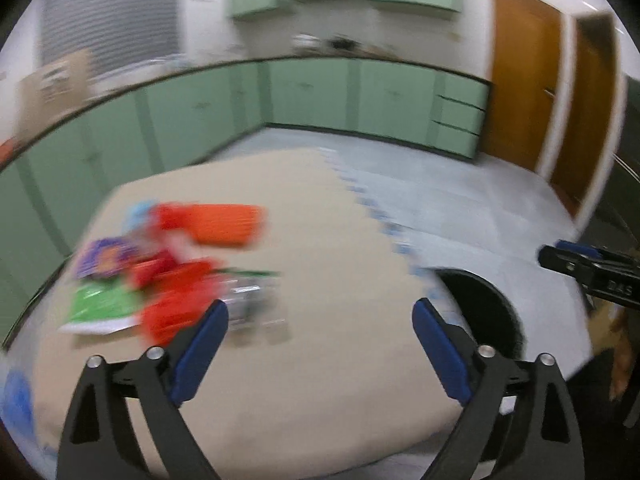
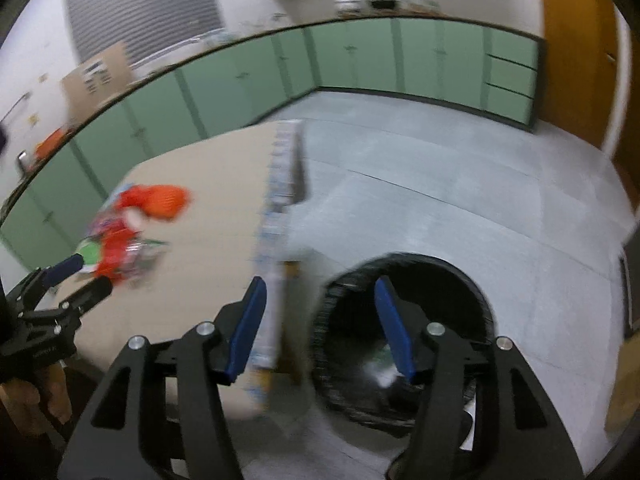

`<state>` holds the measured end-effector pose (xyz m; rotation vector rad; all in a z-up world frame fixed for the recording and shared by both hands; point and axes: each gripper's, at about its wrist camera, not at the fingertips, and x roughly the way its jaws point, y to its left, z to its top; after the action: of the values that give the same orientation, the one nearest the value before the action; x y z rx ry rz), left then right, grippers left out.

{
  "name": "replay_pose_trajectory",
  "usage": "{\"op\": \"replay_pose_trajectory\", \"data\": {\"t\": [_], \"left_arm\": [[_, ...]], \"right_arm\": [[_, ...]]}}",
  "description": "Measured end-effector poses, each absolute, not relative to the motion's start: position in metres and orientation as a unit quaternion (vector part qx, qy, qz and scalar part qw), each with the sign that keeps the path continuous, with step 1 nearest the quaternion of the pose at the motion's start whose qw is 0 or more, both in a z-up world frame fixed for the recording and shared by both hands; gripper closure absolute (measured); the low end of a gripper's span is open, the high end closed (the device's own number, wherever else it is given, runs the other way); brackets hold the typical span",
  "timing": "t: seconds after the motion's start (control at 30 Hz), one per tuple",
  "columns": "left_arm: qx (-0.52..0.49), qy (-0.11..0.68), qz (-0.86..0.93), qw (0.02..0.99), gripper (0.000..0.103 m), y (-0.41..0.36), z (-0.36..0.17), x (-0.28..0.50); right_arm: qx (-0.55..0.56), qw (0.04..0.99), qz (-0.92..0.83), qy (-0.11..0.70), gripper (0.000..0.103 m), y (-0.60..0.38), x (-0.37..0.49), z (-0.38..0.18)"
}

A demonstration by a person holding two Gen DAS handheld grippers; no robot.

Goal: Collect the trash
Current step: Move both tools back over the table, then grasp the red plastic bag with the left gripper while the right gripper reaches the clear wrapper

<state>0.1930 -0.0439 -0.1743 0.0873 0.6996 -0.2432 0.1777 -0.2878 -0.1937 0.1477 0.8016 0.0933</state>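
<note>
Your left hand-held gripper (image 1: 320, 312) hangs spread and empty near the wrappers (image 1: 160, 272) heaped on the counter (image 1: 340, 240); your right hand-held gripper (image 2: 320, 304), likewise spread and empty, hovers over the bin (image 2: 404, 336) beside the counter, probably ready for drops.

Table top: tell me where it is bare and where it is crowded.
Bare: the tan table from the wrapper pile across to its patterned right edge, and the near strip by the left gripper. Crowded: the left side, where the wrappers overlap. The black bin stands on the floor beside that right edge.
</note>
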Motion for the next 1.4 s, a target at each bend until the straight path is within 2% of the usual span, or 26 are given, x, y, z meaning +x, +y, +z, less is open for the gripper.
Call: {"op": "replay_pose_trajectory", "data": {"t": [0.23, 0.4, 0.63, 0.73, 0.8, 0.87, 0.97, 1.17, 1.4], "left_arm": [[0.030, 0.336, -0.052, 0.940, 0.011, 0.053, -0.182, 0.190], [0.008, 0.344, -0.045, 0.938, 0.013, 0.071, -0.196, 0.208], [0.005, 0.379, -0.059, 0.923, 0.035, 0.076, -0.230, 0.245], [0.006, 0.393, -0.069, 0.917, 0.036, 0.071, -0.245, 0.259], [0.008, 0.401, -0.077, 0.913, 0.046, 0.070, -0.253, 0.266], [0.007, 0.408, -0.083, 0.909, 0.068, 0.069, -0.258, 0.270], [-0.006, 0.407, -0.094, 0.908, 0.086, 0.073, -0.257, 0.268], [-0.020, 0.373, -0.090, 0.923, 0.093, 0.076, -0.235, 0.243], [-0.036, 0.358, -0.064, 0.931, 0.093, 0.095, -0.219, 0.226]], "right_arm": [[0.038, 0.913, 0.115, 0.389, 0.048, -0.207, 0.206, -0.183], [0.021, 0.904, 0.142, 0.403, 0.048, -0.160, 0.230, -0.190], [0.023, 0.894, 0.150, 0.421, 0.048, -0.129, 0.256, -0.203], [0.021, 0.891, 0.151, 0.427, 0.048, -0.123, 0.262, -0.210], [0.019, 0.889, 0.151, 0.432, 0.048, -0.119, 0.266, -0.215], [0.017, 0.887, 0.152, 0.436, 0.048, -0.116, 0.267, -0.219], [0.017, 0.885, 0.153, 0.439, 0.048, -0.113, 0.269, -0.222], [0.015, 0.883, 0.161, 0.441, 0.048, -0.099, 0.270, -0.226], [0.020, 0.880, 0.160, 0.447, 0.048, -0.079, 0.279, -0.239]]}}
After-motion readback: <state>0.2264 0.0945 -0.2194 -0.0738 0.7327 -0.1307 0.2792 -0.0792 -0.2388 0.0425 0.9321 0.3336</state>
